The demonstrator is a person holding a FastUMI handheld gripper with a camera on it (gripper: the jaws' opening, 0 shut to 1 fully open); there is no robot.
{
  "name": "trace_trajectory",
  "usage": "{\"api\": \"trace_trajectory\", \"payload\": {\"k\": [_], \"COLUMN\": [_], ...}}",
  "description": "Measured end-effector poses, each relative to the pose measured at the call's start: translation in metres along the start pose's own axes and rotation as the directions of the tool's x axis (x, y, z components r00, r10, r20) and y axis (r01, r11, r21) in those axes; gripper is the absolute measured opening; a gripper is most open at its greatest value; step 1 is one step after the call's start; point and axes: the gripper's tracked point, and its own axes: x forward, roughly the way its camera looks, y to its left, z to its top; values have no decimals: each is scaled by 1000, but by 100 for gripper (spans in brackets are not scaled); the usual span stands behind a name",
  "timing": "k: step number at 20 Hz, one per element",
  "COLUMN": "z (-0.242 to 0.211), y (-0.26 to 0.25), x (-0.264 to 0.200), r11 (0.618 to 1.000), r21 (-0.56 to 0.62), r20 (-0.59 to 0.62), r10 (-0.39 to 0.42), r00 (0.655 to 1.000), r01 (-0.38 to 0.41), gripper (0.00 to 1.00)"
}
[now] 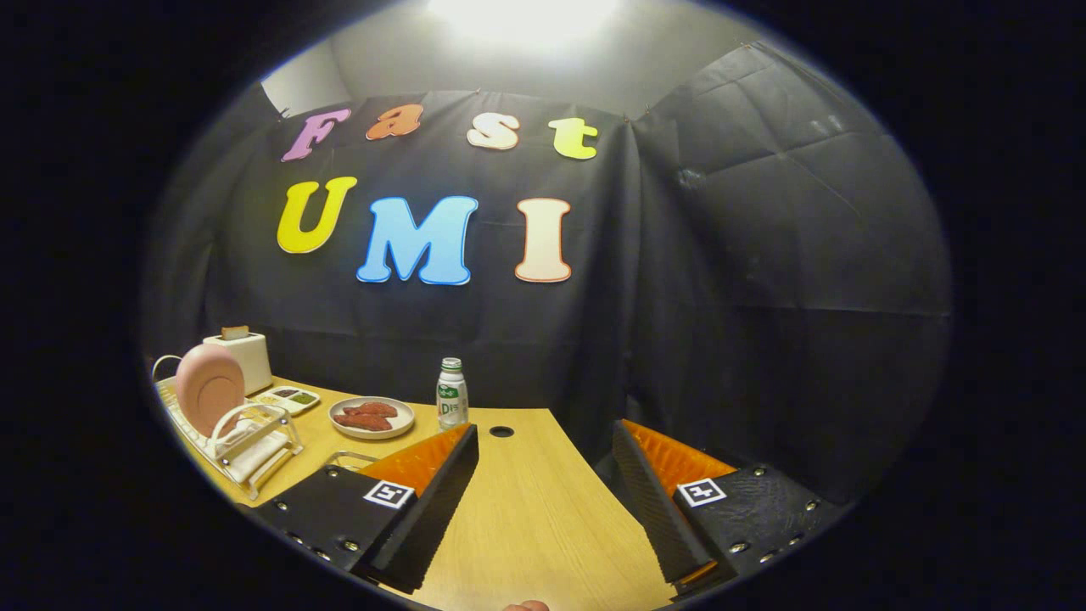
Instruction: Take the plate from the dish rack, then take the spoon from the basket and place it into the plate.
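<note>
Pink round plate (pixel 209 389), smooth and probably rigid plastic or ceramic, stands on edge in the white wire dish rack (pixel 254 445) at ten o'clock from the gripper (pixel 543 475), well apart. Judged light, slippery, possibly breakable; grip its exposed upper rim. Gripper fingers spread wide, holding nothing, over the pale wooden table (pixel 534 518).

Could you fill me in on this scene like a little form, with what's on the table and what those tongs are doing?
tongs: open, holding nothing, above the bare wooden table
target plate: round pink plate standing upright in the white wire dish rack, beyond the tongs' left finger
other dish: shallow white plate of reddish food, beside the rack
bottle: small white bottle with green label, upright, just beyond the food plate
spoon and basket: cannot tell
</note>
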Motion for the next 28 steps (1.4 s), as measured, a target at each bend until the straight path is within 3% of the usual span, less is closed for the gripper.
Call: {"api": "trace_trajectory", "payload": {"k": [7, 14, 21, 28], "z": [65, 101, 87, 36], "y": [96, 214, 335, 410], "x": [-41, -42, -22, 1], "r11": [991, 968, 928, 899], "r21": [39, 83, 150, 279], "r20": [24, 21, -74, -293], "r10": [124, 237, 354, 415], "r00": [992, 971, 932, 861], "r01": [-125, -238, -341, -338], "gripper": [97, 97, 97, 98]}}
